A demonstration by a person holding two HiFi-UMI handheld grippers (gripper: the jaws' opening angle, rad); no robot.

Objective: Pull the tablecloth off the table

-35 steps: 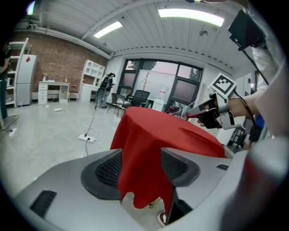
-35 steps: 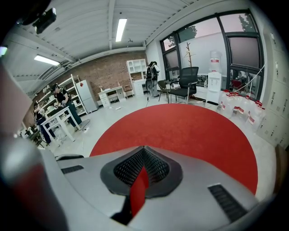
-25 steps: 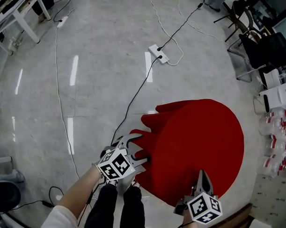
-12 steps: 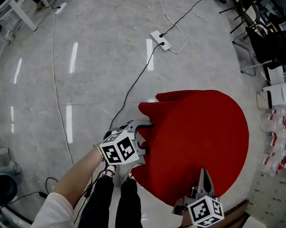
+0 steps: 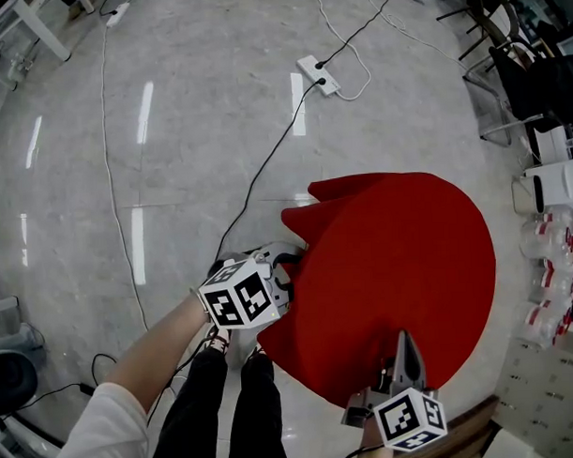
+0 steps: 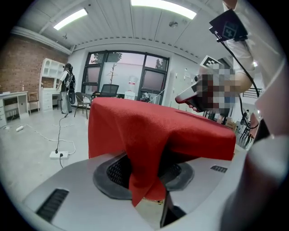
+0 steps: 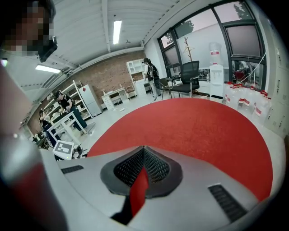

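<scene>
A red tablecloth covers a round table and hangs in folds at its left side. My left gripper is at that hanging edge. In the left gripper view its jaws are closing on a fold of the cloth, which fills the gap between the pads. My right gripper is at the near rim of the table. It is shut on the cloth's edge, and a red strip shows pinched between its pads while the flat cloth top spreads out beyond.
A white power strip and its black cable lie on the glossy floor beyond the table. Black chairs and water bottles stand at the right. The person's legs are beside the table's left edge.
The left gripper has moved right from beside the cloth onto its hanging folds, and its wide-open jaws have come in around a fold. The right gripper has stayed put, still gripping.
</scene>
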